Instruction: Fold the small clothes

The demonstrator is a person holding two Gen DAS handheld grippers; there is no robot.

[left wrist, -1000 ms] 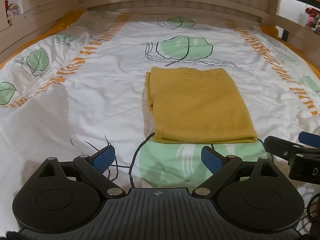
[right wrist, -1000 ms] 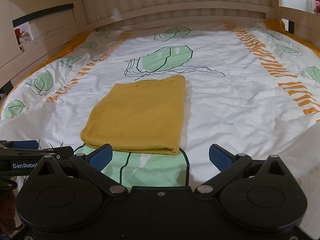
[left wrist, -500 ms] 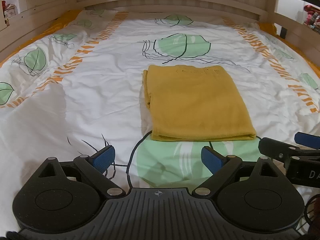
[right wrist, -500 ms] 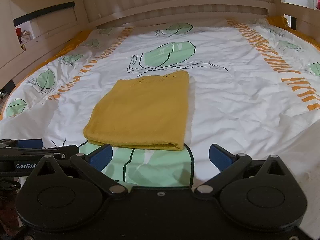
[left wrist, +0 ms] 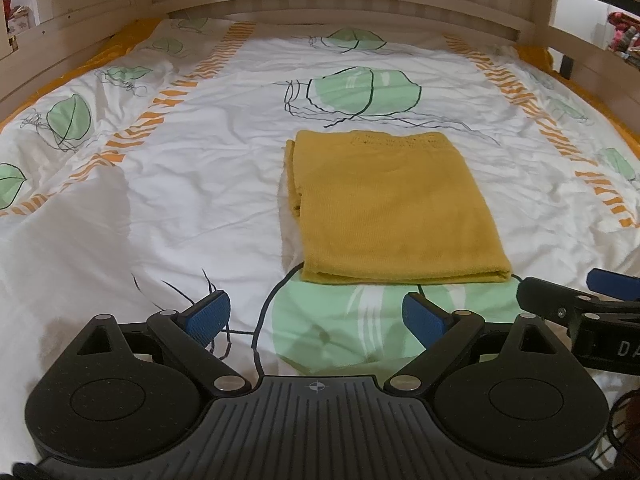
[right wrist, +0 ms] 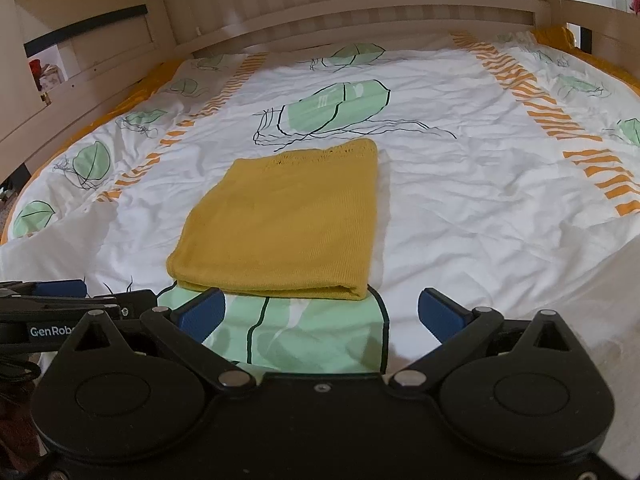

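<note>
From the left wrist view, the folded mustard-yellow knitted garment (left wrist: 394,210) lies flat about midway across the bed (left wrist: 200,184), on its white duvet with green leaf prints and orange stripes, nearer the foot edge where the grippers are than the wooden headboard (left wrist: 340,12). The left gripper (left wrist: 316,314) sits low above the duvet, short of the garment's near edge, its blue-padded fingers (left wrist: 210,314) spread wide with nothing between them. The right gripper (left wrist: 576,300) shows at the right margin, beside the garment's near right corner and apart from it. The left side of the garment shows loose stacked layers; the near edge looks like a rounded fold.

From the right wrist view, the garment (right wrist: 286,220) lies ahead and a little left of centre. The right gripper (right wrist: 320,314) is likewise wide open and empty, its left finger (right wrist: 202,314) just short of the near fold. The left gripper (right wrist: 56,296) shows at the left margin.

The knit looks soft, light and limp, thick enough to hold a crease but likely to sag and slide on the smooth cotton. I would pinch through all layers at the two near corners, one gripper each, since catching only the top layer would probably peel the stack open.
</note>
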